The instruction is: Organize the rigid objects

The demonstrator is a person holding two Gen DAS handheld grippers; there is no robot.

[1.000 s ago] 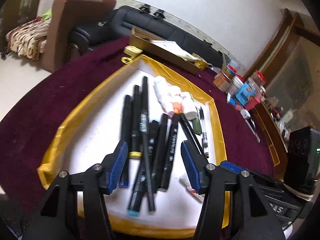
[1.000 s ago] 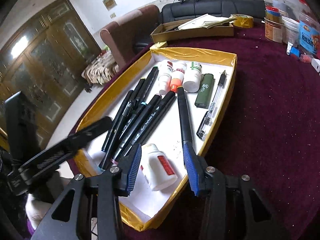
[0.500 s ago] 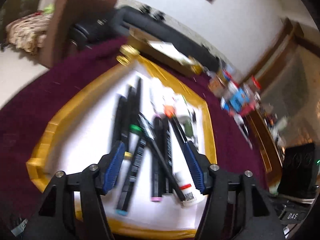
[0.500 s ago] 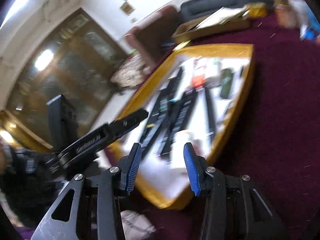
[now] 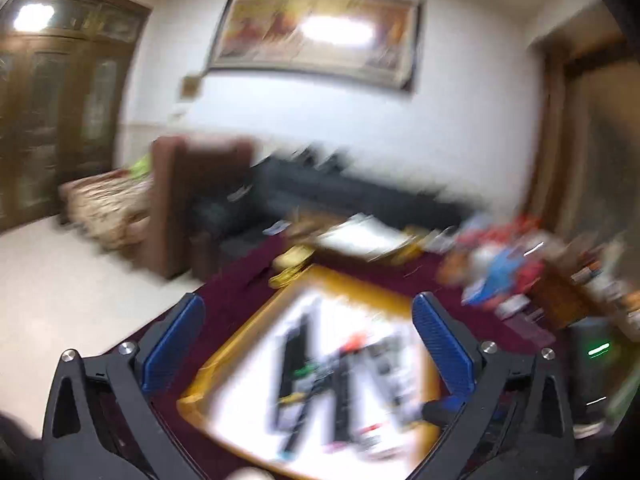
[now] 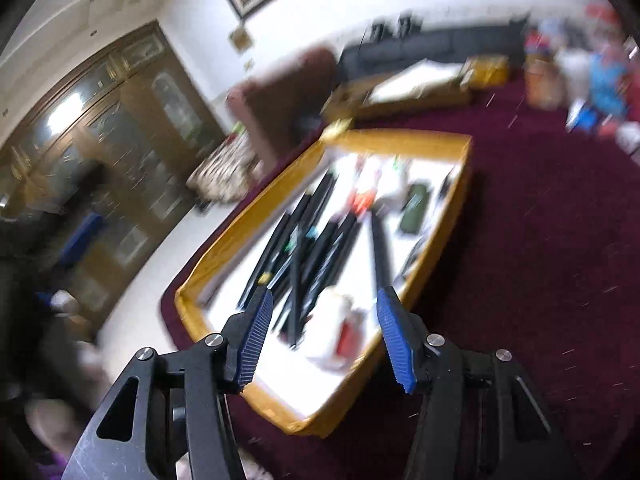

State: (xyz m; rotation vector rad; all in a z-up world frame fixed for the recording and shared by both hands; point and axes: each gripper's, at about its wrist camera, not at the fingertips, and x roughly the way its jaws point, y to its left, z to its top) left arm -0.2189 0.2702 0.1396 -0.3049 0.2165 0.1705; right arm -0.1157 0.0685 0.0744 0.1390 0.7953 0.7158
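Both claws, left [image 5: 306, 354] and right [image 6: 324, 334], gape empty; tray [image 6: 244, 236] labels seemingly blurred unreadable.

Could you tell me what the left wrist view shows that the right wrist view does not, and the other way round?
Only the left wrist view shows the whole framed painting, a green light at right, and the open left gripper.

Only the right wrist view shows the green lighter, a white bottle near the tray's close end, and the open right gripper.

Both show the gold tray of dark pens on maroon cloth, blurred by motion.
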